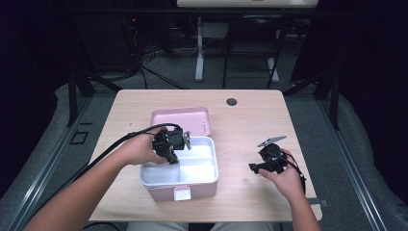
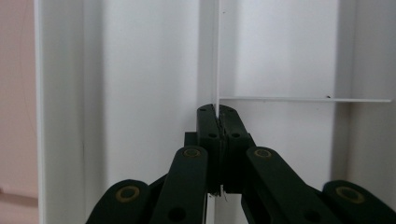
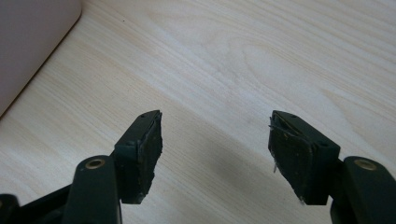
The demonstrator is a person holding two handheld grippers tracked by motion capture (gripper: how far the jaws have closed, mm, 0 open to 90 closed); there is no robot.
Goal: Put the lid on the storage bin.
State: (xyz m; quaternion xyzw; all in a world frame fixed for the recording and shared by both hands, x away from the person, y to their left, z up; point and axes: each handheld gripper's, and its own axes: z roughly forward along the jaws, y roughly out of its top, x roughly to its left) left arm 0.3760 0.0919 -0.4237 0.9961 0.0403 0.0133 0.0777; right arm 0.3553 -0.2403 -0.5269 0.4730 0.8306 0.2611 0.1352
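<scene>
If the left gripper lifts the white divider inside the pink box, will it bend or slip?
The white divider looks thin, so it may flex. Its surface seems smooth, so it might slip, though the left gripper is shut on its edge. It is probably light.

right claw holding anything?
No. In the right gripper view the right claw stands open, with bare wooden table showing between its jaws.
</scene>
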